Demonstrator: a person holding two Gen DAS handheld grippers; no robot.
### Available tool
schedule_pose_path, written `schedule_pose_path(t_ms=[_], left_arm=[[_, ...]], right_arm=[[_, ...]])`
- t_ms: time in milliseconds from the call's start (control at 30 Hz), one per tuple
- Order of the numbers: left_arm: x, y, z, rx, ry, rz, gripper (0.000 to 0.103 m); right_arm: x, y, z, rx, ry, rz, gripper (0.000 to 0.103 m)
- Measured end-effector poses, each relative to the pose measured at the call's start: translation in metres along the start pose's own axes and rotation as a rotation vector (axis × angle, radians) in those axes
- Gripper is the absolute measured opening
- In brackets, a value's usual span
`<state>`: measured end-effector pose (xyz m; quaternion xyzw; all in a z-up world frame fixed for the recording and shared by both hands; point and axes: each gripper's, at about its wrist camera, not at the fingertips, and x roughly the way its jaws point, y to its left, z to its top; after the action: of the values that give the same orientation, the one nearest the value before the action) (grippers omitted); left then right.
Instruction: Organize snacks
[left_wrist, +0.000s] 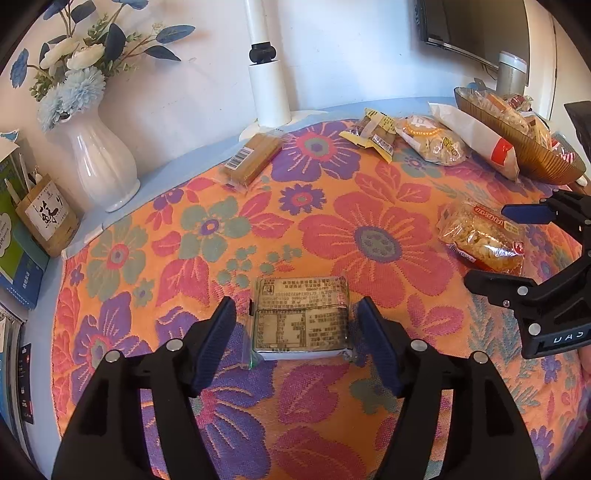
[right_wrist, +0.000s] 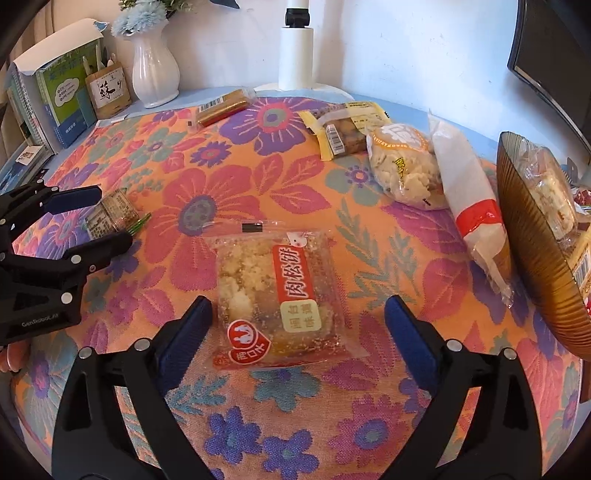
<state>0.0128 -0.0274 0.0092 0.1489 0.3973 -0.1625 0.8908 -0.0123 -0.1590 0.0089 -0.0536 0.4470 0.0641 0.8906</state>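
My left gripper (left_wrist: 297, 332) is open, its fingers on either side of a flat square snack pack (left_wrist: 301, 318) lying label-up on the flowered cloth. My right gripper (right_wrist: 297, 328) is open around a red-labelled crumbly cake pack (right_wrist: 280, 295), also seen from the left wrist as the cake pack (left_wrist: 482, 236). From the right wrist view the left gripper (right_wrist: 94, 218) straddles the square pack (right_wrist: 110, 216). A ribbed brown bowl (right_wrist: 535, 258) holding several snacks stands at the right edge. Loose snacks lie at the back: a brown bar (right_wrist: 221, 107), a yellow-wrapped cake (right_wrist: 343, 129), a clear bag of biscuits (right_wrist: 404, 173), a white and red packet (right_wrist: 472, 210).
A white vase (left_wrist: 99, 158) of blue flowers, a small pen holder (left_wrist: 48, 218) and books (right_wrist: 44, 99) stand along the back left. A white lamp post (left_wrist: 267, 81) rises at the back middle. A dark monitor (left_wrist: 469, 26) hangs at the upper right.
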Motion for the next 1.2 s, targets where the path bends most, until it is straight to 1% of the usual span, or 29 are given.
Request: schedule_pose_path(t_ms=[33, 100, 267, 400, 433, 467, 533, 600, 667, 733, 767, 800, 833, 867, 900, 967, 1067, 1200], left_arm=[[0.000, 0.001, 0.000, -0.004, 0.002, -0.003, 0.067], [0.000, 0.001, 0.000, -0.010, 0.001, -0.009, 0.067], [0.000, 0.005, -0.001, -0.032, 0.002, -0.017, 0.068], [-0.002, 0.009, -0.001, -0.062, -0.008, -0.028, 0.075], [-0.001, 0.012, -0.001, -0.076, -0.003, -0.030, 0.081], [0.000, 0.014, -0.001, -0.090, 0.001, -0.031, 0.084], [0.000, 0.021, 0.000, -0.123, 0.005, -0.035, 0.084], [0.006, 0.026, 0.000, -0.161, 0.036, -0.024, 0.088], [0.010, 0.029, 0.000, -0.175, 0.058, -0.032, 0.088], [0.010, 0.031, 0.000, -0.182, 0.057, -0.042, 0.088], [0.010, 0.030, -0.001, -0.182, 0.058, -0.041, 0.088], [0.011, 0.030, -0.001, -0.178, 0.057, -0.040, 0.086], [0.011, 0.028, -0.001, -0.169, 0.056, -0.037, 0.084], [0.011, 0.026, -0.001, -0.160, 0.056, -0.035, 0.082], [0.011, 0.024, 0.000, -0.150, 0.056, -0.035, 0.079], [0.010, 0.019, 0.000, -0.124, 0.047, -0.013, 0.079], [0.009, 0.013, 0.000, -0.092, 0.043, -0.014, 0.080], [0.011, 0.012, 0.001, -0.078, 0.062, -0.004, 0.080]], right_arm=[[0.000, 0.000, 0.000, -0.001, 0.002, -0.003, 0.095], [0.002, 0.000, 0.001, 0.003, 0.007, -0.015, 0.099], [0.002, -0.003, 0.001, 0.018, 0.011, -0.014, 0.099], [0.002, -0.005, 0.000, 0.035, 0.016, -0.003, 0.100], [0.002, -0.007, 0.000, 0.042, 0.017, 0.010, 0.100], [0.002, -0.008, 0.000, 0.048, 0.017, 0.018, 0.100], [0.001, -0.012, 0.000, 0.071, 0.009, 0.019, 0.100], [-0.001, -0.015, -0.001, 0.090, -0.001, 0.017, 0.100], [-0.002, -0.017, -0.001, 0.097, -0.004, 0.021, 0.100], [-0.002, -0.016, -0.001, 0.092, -0.003, 0.019, 0.100], [-0.002, -0.015, -0.001, 0.086, -0.002, 0.022, 0.096], [-0.002, -0.013, -0.001, 0.078, 0.000, 0.029, 0.089], [-0.001, -0.012, -0.002, 0.071, 0.003, 0.037, 0.088], [-0.002, -0.012, -0.001, 0.069, -0.001, 0.037, 0.084], [-0.003, -0.012, -0.002, 0.068, -0.010, 0.053, 0.077], [-0.008, -0.012, -0.004, 0.063, -0.032, 0.091, 0.068], [-0.010, -0.010, -0.004, 0.049, -0.039, 0.104, 0.062], [-0.011, -0.002, -0.005, 0.010, -0.045, 0.087, 0.061]])
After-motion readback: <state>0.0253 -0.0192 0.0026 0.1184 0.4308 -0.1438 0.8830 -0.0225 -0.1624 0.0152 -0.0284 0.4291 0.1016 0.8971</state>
